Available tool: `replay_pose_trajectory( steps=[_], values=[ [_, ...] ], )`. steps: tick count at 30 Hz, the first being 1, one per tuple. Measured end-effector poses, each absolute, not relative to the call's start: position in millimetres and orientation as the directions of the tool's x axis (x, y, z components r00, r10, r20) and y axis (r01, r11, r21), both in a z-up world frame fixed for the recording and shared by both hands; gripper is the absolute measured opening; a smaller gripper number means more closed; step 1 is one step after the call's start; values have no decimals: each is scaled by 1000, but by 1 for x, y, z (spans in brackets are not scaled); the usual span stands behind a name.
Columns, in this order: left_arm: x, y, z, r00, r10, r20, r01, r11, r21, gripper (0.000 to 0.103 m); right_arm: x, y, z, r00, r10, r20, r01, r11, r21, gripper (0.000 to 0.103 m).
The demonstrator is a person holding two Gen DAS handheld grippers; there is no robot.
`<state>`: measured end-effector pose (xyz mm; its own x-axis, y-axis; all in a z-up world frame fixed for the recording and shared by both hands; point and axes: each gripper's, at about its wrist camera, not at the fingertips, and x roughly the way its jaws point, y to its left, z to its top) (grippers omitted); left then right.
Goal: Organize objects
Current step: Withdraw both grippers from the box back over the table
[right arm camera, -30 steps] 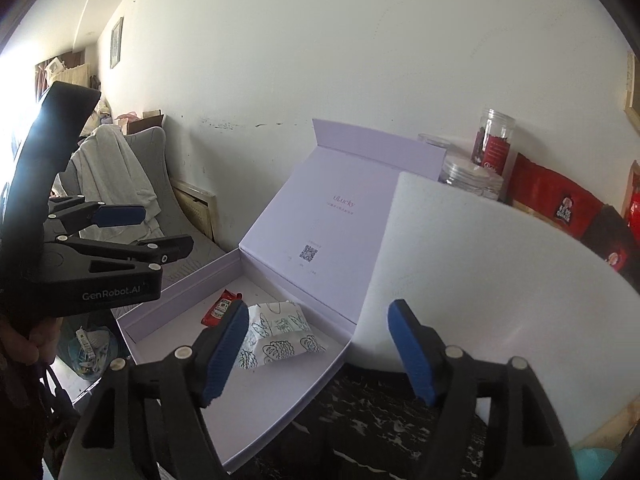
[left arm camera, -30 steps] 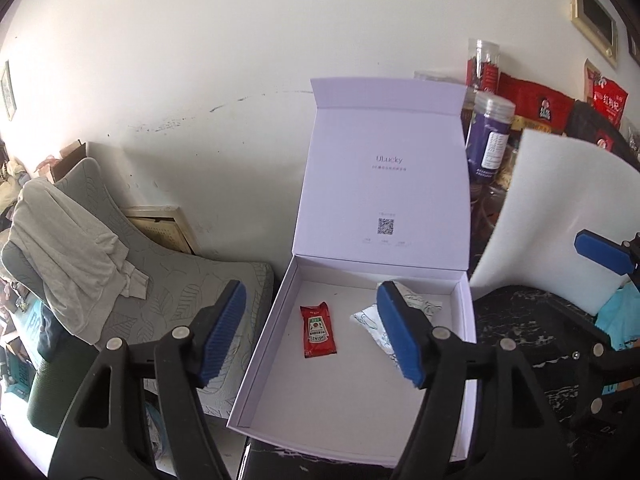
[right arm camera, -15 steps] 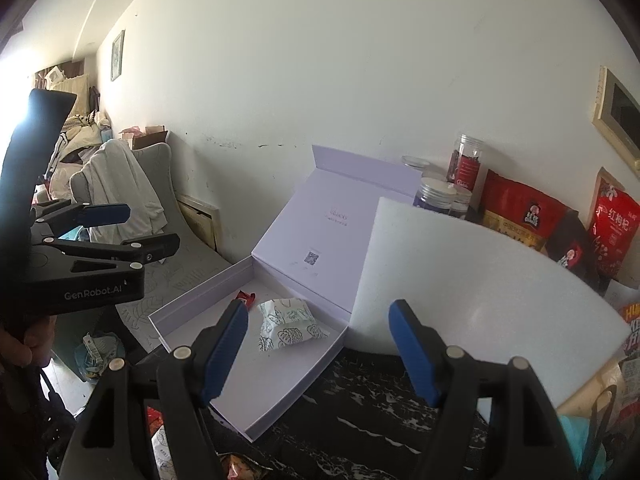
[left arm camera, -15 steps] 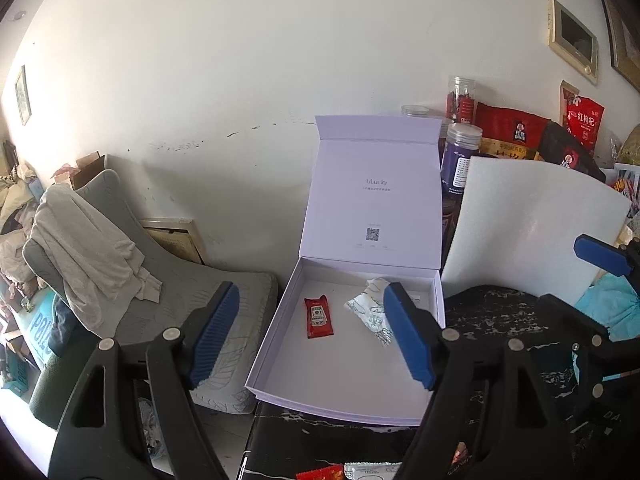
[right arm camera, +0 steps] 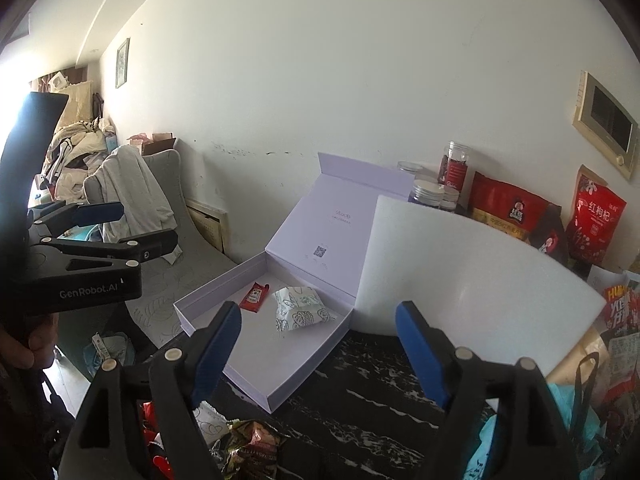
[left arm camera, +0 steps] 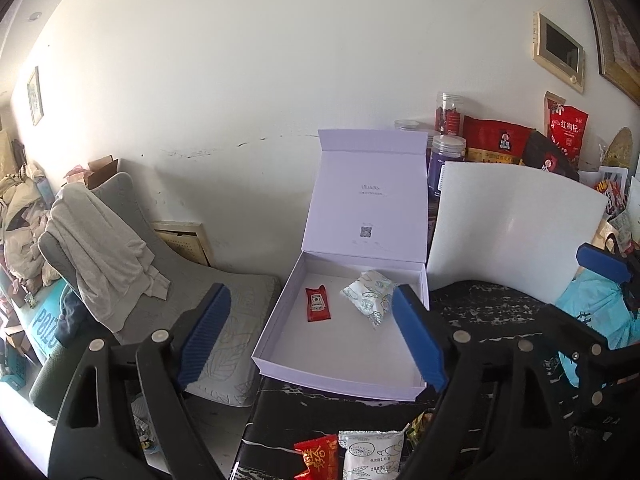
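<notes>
a cluttered dark worktop (left arm camera: 500, 312) against a white wall: the box (left arm camera: 340, 364) lies open with a red sachet (left arm camera: 318, 304) and white packet (left arm camera: 370, 294) inside, ahead of both grippers. left gripper (left arm camera: 308, 332) and right gripper (right arm camera: 320, 344) hold nothing, their fingers having just spread wide. next, likely, a reach for the loose packets (left arm camera: 370, 454) below the fingers.

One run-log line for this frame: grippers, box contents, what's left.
left gripper: open, empty, jaws just widened | right gripper: open, empty, jaws just widened | box: lid up, red sachet + white packet inside | snack packets: on table, unsorted
</notes>
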<state>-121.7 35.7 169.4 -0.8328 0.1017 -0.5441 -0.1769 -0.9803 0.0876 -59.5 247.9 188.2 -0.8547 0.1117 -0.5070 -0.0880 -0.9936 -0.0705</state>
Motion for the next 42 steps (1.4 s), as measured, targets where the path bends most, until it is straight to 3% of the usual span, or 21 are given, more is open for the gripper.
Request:
replay_pose_trajectory(
  steps=[26,42],
  values=[
    [-74,24,90,-746,81,-661,-148,-988,46,84,-11,234,114,-794,72,-604,-86,-996,-5,81],
    [-41,5,66,-728,45,-684,-111,-992,52,84,4,219,74,-769,4,-639,-65,-995,71,81]
  ],
)
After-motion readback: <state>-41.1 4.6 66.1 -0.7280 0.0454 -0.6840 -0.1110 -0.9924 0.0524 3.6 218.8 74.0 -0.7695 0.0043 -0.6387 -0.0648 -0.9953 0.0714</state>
